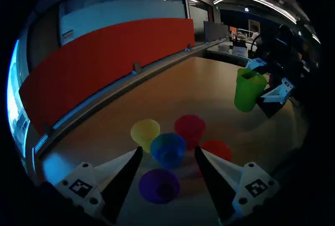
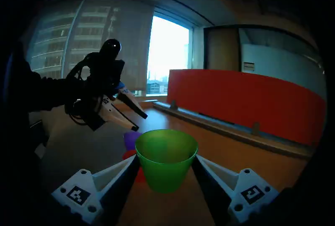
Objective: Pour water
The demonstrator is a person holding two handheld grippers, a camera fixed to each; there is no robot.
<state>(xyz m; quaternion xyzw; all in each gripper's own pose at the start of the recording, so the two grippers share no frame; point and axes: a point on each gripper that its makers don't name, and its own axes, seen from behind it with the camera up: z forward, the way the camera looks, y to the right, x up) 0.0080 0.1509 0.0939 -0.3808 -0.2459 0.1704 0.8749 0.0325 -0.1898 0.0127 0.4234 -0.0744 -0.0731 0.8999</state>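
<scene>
Right gripper (image 2: 166, 161) pinches a green cup (image 1: 248, 89) from both sides, while the left gripper (image 1: 167, 150) hangs spread above a cluster of small cups.

A wooden table (image 1: 201, 83) runs along a red partition (image 1: 104, 58). In the left gripper view, the green cup leans slightly between the right gripper's two fingers, well apart from the cluster. The left gripper's fingers stand wide apart, gripping nothing. Between them is a blue cup (image 1: 168, 147), with a yellow cup (image 1: 145, 131) and a red cup (image 1: 189, 128) just behind it. A second red cup (image 1: 215, 148) is beside one finger, and a purple cup (image 1: 159, 186) is nearest the camera.
</scene>
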